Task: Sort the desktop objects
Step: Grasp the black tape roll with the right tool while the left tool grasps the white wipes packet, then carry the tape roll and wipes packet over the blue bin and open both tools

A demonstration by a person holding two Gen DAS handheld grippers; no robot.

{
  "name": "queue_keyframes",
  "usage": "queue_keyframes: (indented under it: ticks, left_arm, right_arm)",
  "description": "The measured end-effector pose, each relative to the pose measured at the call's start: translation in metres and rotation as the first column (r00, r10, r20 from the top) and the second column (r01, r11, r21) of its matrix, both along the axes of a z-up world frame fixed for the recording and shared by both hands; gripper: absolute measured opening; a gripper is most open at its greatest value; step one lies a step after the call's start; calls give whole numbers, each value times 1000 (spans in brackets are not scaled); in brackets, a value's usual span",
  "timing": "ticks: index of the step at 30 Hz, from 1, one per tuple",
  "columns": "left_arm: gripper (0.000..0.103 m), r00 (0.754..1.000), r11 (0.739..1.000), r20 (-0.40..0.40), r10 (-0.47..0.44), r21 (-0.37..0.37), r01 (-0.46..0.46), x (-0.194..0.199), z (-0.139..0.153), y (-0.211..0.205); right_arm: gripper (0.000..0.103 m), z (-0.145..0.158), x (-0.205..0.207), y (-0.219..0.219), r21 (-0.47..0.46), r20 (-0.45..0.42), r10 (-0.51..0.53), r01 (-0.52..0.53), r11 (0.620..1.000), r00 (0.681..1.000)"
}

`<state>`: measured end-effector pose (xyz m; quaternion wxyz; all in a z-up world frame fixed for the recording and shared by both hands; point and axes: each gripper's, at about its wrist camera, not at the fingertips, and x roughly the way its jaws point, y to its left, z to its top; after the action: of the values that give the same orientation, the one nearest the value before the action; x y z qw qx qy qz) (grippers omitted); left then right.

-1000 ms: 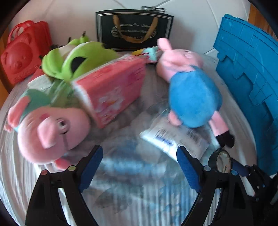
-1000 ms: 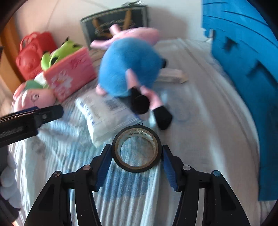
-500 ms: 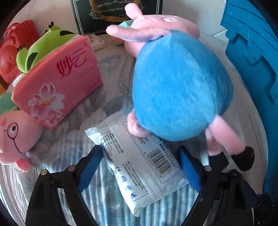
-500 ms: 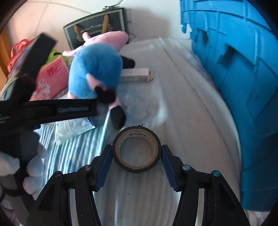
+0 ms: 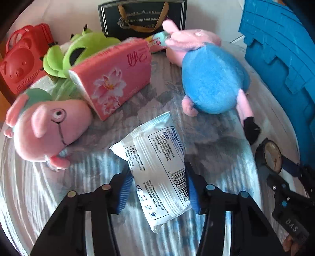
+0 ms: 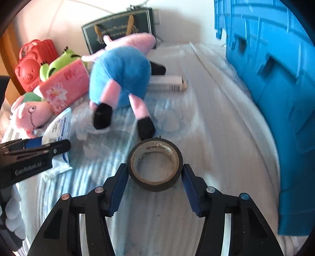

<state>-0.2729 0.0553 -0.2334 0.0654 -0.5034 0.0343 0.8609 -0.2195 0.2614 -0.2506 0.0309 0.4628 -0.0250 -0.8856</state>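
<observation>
My left gripper (image 5: 157, 189) is shut on a white wipes packet (image 5: 157, 165) and holds it over the striped cloth. My right gripper (image 6: 154, 185) is shut on a black tape roll (image 6: 155, 163), which also shows at the right edge of the left wrist view (image 5: 268, 155). A blue-bodied pig plush (image 5: 208, 78) lies beyond the packet, and its black feet point at the tape roll in the right wrist view (image 6: 120, 78). A pink tissue pack (image 5: 116, 78), a pink pig head plush (image 5: 45, 126) and a green frog plush (image 5: 78, 51) lie at left.
A blue plastic crate (image 6: 275, 88) stands along the right side. A dark gift bag (image 5: 143, 17) stands at the back wall and a red bear case (image 5: 23, 63) at the far left. A long white box (image 6: 167, 85) lies behind the blue plush.
My left gripper has closed on the wipes packet and drawn back with it from under the blue plush. My right gripper still holds the tape roll and has shifted slightly.
</observation>
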Motion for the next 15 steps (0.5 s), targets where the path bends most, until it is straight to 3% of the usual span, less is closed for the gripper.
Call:
queue_keyframes:
  ticks: [7, 11, 15]
  left_arm:
    - [49, 984, 999, -178, -20, 39, 27, 55, 67, -17]
    - [49, 951, 997, -309, -24, 69, 47, 86, 116, -26]
    - [49, 905, 992, -424, -44, 90, 91, 102, 161, -35]
  right_arm:
    - [55, 52, 26, -26, 6, -122, 62, -62, 998, 991]
    - [55, 97, 51, -43, 17, -238, 78, -77, 997, 968]
    - [55, 154, 84, -58, 57, -386, 83, -66, 996, 919]
